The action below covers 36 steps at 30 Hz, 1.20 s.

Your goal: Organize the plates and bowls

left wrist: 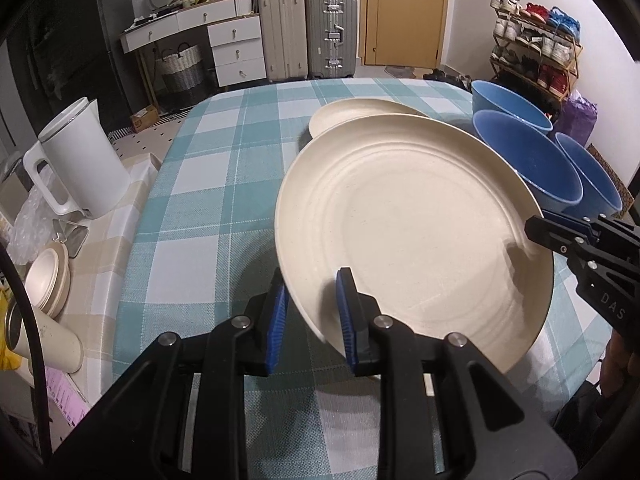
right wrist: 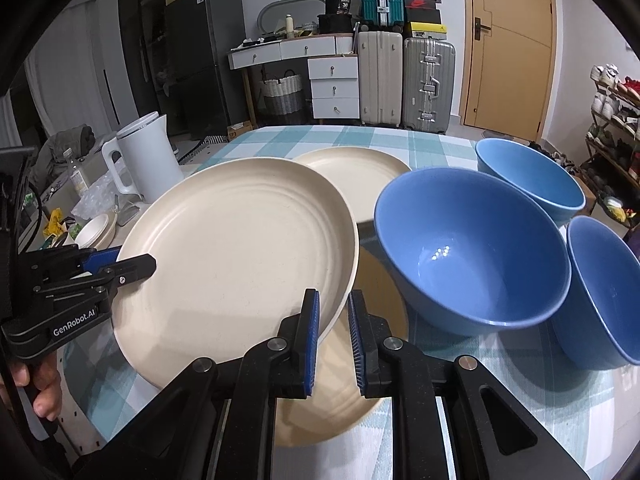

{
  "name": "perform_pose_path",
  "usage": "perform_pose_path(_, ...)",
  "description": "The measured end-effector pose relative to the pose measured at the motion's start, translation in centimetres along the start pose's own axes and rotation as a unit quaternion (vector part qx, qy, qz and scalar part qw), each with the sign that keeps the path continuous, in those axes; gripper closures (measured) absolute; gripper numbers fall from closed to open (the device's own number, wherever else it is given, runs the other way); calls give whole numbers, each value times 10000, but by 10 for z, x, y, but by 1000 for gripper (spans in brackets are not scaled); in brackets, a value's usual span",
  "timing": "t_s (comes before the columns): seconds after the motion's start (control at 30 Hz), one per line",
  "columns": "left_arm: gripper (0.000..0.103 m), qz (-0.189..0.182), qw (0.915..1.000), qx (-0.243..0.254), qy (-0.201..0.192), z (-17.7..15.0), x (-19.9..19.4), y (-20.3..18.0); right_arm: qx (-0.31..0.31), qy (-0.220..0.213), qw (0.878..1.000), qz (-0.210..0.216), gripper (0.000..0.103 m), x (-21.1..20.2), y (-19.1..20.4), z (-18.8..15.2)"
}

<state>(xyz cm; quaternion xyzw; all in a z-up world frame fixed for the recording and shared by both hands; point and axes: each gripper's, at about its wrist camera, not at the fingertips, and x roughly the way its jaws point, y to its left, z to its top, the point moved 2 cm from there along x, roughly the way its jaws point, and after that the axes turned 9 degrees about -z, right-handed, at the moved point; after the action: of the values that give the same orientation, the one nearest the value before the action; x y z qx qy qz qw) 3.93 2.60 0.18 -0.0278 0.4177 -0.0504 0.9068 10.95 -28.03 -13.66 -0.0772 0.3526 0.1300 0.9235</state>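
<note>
Your left hand-held gripper (left wrist: 312, 312) and right hand-held gripper (right wrist: 334, 332) each pinch opposite rims of one cream plate (right wrist: 240, 256), raised over the desk (left wrist: 208, 184). You have three cream plates, three blue bowls (right wrist: 472, 248).

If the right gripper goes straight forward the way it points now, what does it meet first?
Probably the nearest blue bowl, just ahead and slightly right. The right gripper already clamps the lifted cream plate; depth is uncertain.

left gripper (left wrist: 312, 312) clamped, right gripper (right wrist: 334, 332) clamped — angled down
</note>
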Motion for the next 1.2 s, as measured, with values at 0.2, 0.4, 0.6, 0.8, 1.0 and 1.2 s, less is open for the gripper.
perform_pose_path(0.2,82,-20,9998,148,160,-3,9,-7,7,82,9999,-75,87,-3,-1,-11)
perform_pose_path(0.4,81,-32,9992,266,306,-7,22,-12,24,159,9998,-136,87,-1,-6,-18)
perform_pose_path(0.6,81,-22,9984,388,420,-10,34,-21,23,223,9995,-232,87,0,-11,-28)
perform_pose_path(0.8,80,66,9975,513,488,-13,41,-29,-7,263,9990,-374,87,4,-12,-33)
perform_pose_path(1.0,79,168,9966,609,529,-15,46,-32,-75,280,9987,-427,87,4,-15,-36)
perform_pose_path(1.2,79,261,9956,715,544,-17,49,-36,-91,333,9983,-470,86,8,-16,-40)
